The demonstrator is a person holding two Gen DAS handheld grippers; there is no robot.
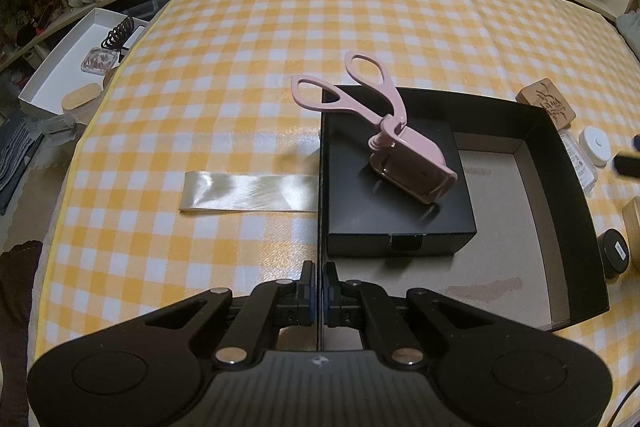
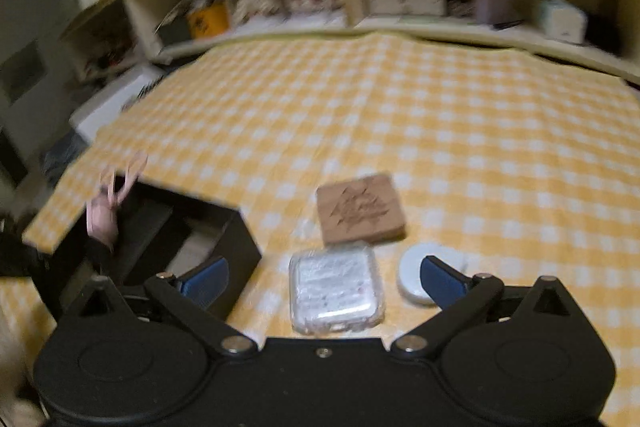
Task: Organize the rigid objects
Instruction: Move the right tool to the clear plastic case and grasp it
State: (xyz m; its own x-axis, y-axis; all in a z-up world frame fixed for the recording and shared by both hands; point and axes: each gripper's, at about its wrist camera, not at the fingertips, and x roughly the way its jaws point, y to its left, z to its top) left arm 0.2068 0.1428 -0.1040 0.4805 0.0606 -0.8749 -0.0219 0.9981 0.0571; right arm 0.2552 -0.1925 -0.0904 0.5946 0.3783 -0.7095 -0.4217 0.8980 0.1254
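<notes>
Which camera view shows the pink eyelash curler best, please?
The left wrist view. There the pink eyelash curler is sharp and near the middle, resting on a small black box inside the open black box. The right wrist view shows it only blurred and small at the left edge.

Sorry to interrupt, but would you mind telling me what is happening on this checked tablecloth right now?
A person is tidying small items into a black box. The left gripper is shut on the box's near wall. A pink eyelash curler already rests on a smaller black case inside. The right gripper is open and empty, above a clear plastic case lying between a wooden block and a white disc.
</notes>
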